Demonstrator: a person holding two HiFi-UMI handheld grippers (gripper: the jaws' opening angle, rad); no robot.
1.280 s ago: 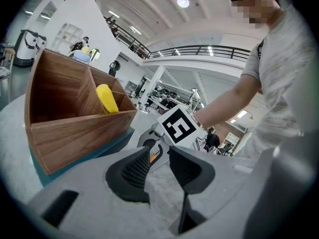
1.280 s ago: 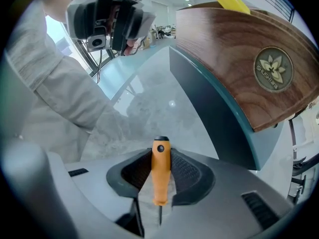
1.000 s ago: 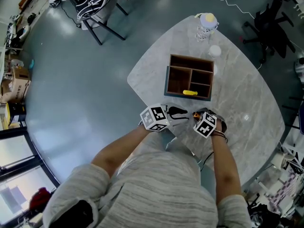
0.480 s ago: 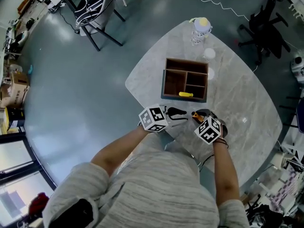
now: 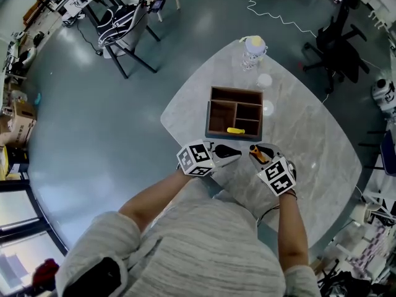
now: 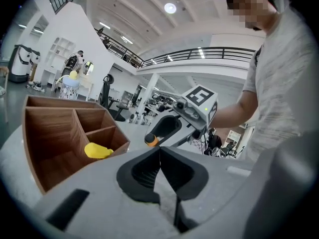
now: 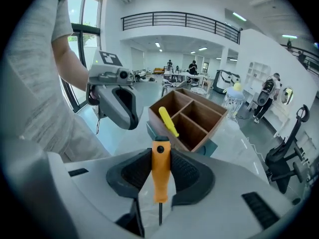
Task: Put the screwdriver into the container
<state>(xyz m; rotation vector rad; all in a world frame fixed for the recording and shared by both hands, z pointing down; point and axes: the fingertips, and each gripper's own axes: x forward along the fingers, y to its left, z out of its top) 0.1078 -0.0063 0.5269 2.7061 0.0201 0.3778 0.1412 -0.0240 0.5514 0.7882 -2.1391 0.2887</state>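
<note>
Wooden and divided into compartments, the container (image 6: pixel 50 128) sat ahead and to the left of my left gripper (image 6: pixel 160 158). A yellow thing (image 6: pixel 98 151) lay in a compartment on the side nearest the jaws. Those jaws had just been closing and met flush, with nothing between them. My right gripper (image 7: pixel 160 156) clamped the orange screwdriver (image 7: pixel 160 178) by its handle, shaft pointing back toward the camera. The container stood just beyond those jaws on the marble table (image 5: pixel 309 135).
</note>
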